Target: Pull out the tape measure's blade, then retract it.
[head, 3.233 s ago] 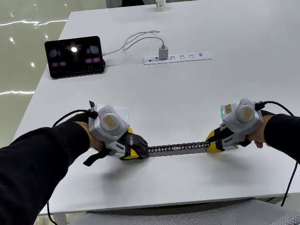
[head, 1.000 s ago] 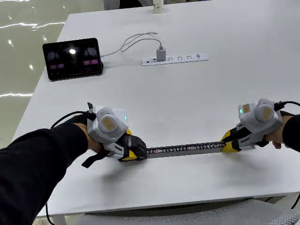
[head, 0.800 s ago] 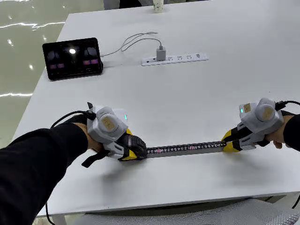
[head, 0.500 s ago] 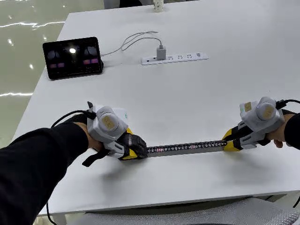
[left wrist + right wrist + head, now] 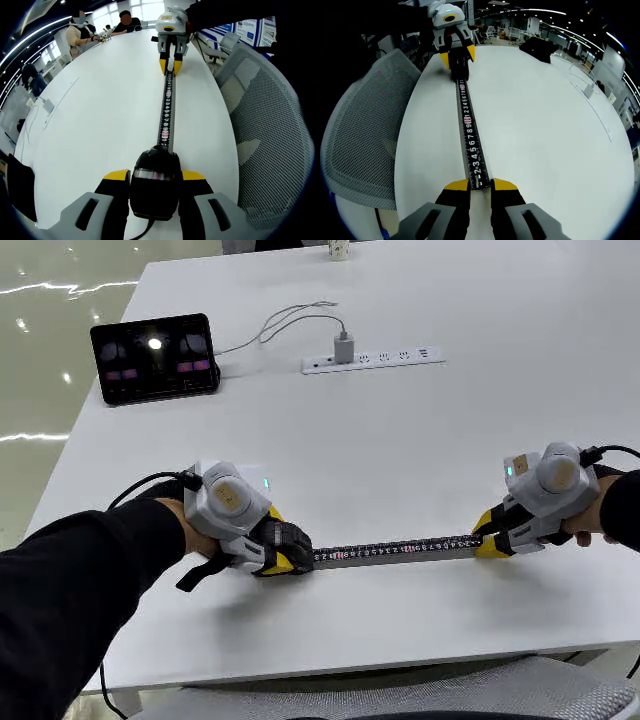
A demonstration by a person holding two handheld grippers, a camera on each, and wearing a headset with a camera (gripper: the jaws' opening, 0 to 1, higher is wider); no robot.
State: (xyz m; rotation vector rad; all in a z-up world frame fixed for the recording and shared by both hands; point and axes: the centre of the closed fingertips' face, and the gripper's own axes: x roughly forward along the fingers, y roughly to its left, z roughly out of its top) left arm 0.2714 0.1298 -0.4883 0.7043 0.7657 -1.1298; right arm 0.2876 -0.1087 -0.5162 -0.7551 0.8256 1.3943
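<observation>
Near the table's front edge: tape measure case clamped in left gripper, blade stretched flat along that edge, its end pinched in right gripper. Probably best: pull straight and level, case pinned down. For retraction, guide the end back slowly, no snap.

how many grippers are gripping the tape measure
2: the left gripper is shut on the tape measure case at near left; the right gripper pinches the blade end at near right.
</observation>
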